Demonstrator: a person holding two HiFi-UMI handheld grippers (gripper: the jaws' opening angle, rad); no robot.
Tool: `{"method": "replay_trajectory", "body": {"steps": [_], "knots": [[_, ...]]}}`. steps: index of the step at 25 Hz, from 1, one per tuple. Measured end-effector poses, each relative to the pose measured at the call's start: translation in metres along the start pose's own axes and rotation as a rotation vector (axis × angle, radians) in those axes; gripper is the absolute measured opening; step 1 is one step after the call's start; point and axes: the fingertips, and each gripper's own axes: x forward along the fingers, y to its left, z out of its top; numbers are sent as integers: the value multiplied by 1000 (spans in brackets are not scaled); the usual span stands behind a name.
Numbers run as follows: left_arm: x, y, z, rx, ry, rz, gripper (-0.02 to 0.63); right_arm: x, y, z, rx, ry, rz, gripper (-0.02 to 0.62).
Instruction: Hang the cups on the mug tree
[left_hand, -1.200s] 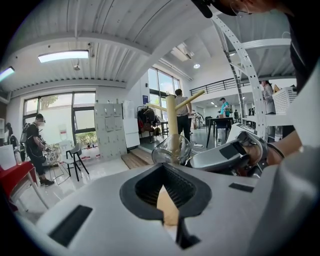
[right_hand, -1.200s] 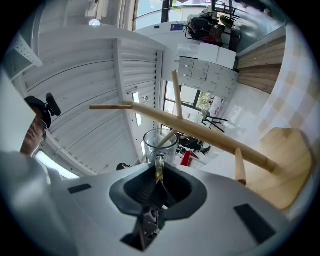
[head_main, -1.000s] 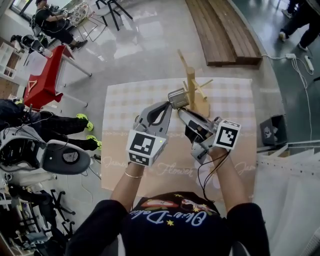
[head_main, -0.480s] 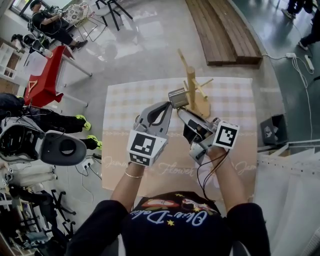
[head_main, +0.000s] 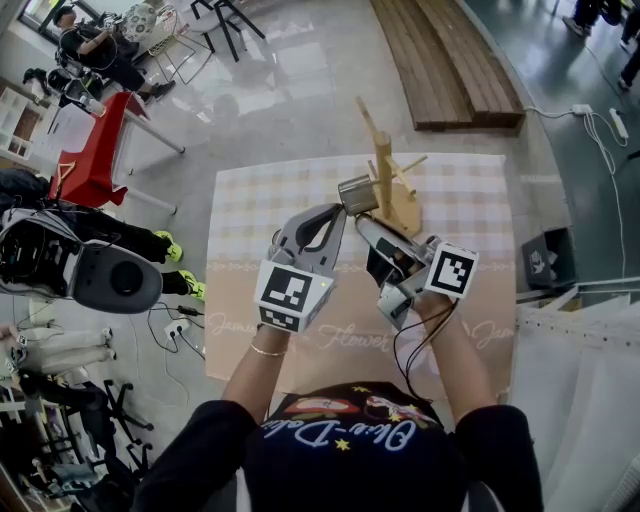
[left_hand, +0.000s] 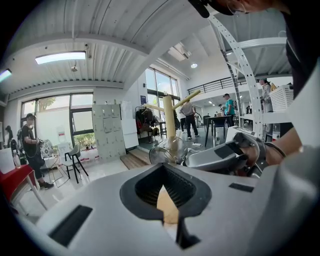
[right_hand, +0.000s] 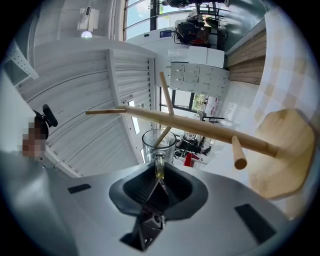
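1. Head view: both grippers are held over the table (head_main: 250, 210) with their tips converging. The left gripper (head_main: 338, 211) has its jaws together and carries nothing. The cup (head_main: 356, 194) sits just ahead of it and slightly to its right. It is at the tip of the right gripper (head_main: 361, 221) and up against the tree (head_main: 383, 160).
2. Left gripper view: the jaws meet at the tips and are empty. Only the table shows through the gap behind them. The cup lies just beyond the tips, with the tree's post behind it and the right gripper close on the right.
3. Right gripper view: the jaws are narrow and opening. The cup's handle (right_hand: 159, 166) is between the tips, with the pads against it. A peg (right_hand: 161, 137) shows through the glass directly ahead. Whether it passes through the handle cannot be told. The tree's base (right_hand: 280, 150) lies ahead to the right.
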Motion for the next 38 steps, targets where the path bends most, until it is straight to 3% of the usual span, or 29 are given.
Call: {"method": "replay_trajectory", "body": {"steps": [17, 24, 38], "knots": [[-4, 2, 4, -2, -9, 5, 2, -12, -4, -3, 30, -15, -37, 77], [-8, 1, 5, 1, -15, 10, 2, -23, -8, -2, 87, -54, -42, 46], [-24, -1, 14, -4, -46, 22, 3, -25, 16, 1, -27, -48, -69, 9]]}}
